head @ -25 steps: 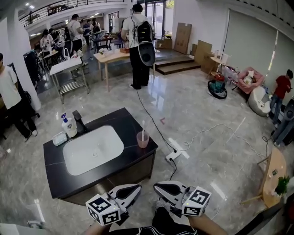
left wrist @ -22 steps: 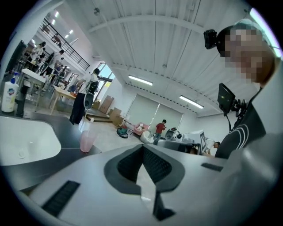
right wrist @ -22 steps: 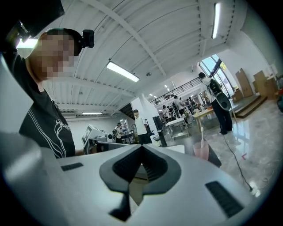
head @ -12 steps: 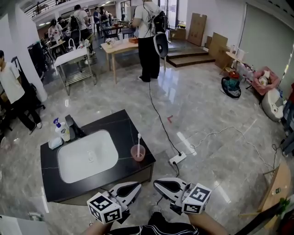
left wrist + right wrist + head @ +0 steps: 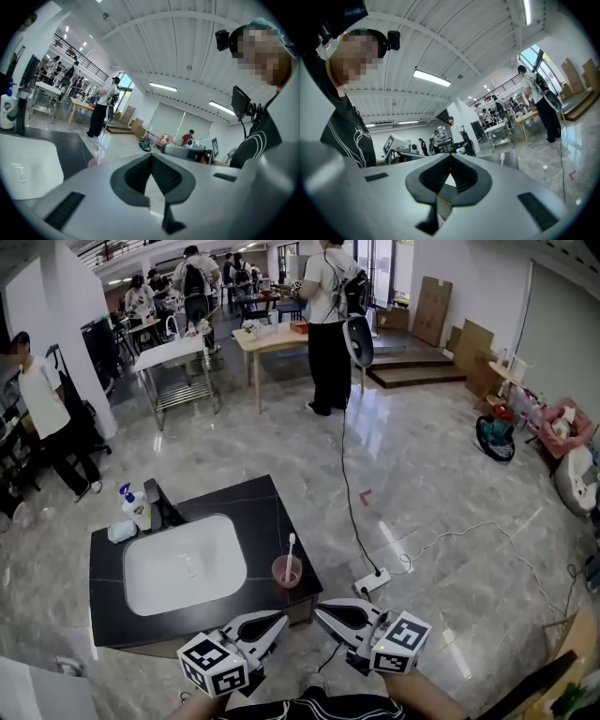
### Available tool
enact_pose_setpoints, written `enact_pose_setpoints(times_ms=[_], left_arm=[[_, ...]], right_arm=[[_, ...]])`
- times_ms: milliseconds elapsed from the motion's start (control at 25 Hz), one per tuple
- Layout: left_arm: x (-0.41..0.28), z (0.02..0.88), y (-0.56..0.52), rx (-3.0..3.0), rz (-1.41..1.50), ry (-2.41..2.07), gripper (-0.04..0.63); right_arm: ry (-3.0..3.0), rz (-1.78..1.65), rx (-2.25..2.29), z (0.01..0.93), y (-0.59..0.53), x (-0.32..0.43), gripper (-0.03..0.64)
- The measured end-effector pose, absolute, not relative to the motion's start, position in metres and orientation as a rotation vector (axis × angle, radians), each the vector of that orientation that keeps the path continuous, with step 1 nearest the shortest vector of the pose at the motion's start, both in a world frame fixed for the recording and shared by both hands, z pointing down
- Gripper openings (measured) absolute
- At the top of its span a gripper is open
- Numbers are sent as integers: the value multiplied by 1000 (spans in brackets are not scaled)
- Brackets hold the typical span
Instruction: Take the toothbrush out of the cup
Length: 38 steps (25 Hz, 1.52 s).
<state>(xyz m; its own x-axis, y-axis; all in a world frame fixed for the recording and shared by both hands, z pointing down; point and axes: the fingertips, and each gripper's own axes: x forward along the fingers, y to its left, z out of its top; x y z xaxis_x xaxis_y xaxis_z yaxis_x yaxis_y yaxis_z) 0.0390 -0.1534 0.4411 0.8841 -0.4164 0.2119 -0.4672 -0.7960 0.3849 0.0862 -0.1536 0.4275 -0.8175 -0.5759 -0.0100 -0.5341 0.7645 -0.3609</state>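
Polished grey marble flooring filled the room below my head camera. Nearest to me, the left gripper (image 5: 267,624) and the right gripper (image 5: 333,618), both white with marker cubes, were carried low and side by side. Each had its jaws pressed together with nothing between them.

Just beyond their tips stood a black stone counter (image 5: 253,512) with a white rectangular basin (image 5: 183,563) set into it. The pink translucent plastic cup (image 5: 287,571) stood near the counter's front right corner, and the white toothbrush (image 5: 291,547) stood upright inside it, head up. A white soap pump bottle (image 5: 138,510) sat at the far left corner. A white power strip (image 5: 373,581) lay on the floor to the right.

Over the last second the counter had drawn closer to the grippers, which had not changed their pose. I judged this as the approach: the toothbrush was untouched, and one gripper would have to open before it could take the handle.

Farther off, a person wearing a backpack (image 5: 330,324) stood beside a wooden table (image 5: 272,338).
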Motion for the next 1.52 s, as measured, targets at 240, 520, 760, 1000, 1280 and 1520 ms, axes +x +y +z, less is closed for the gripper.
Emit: enact_pose_setpoints(times_ms=[240, 520, 760, 1000, 1280, 1520], left_arm=[[33, 448, -165, 2586, 146, -715, 5], [25, 455, -177, 2545, 146, -783, 3], [23, 462, -192, 2523, 144, -807, 3], [18, 469, -202, 2501, 154, -834, 5], [9, 478, -210, 2469, 156, -875, 5], [5, 486, -210, 2447, 159, -905, 5]], right_arm=[[2875, -511, -860, 437, -176, 83, 8], [2964, -490, -851, 453, -200, 78, 9], [2980, -535, -875, 470, -226, 77, 60], [3007, -604, -930, 500, -263, 76, 123], [3042, -706, -985, 542, -306, 72, 123], [3037, -772, -933, 557, -319, 62, 123]])
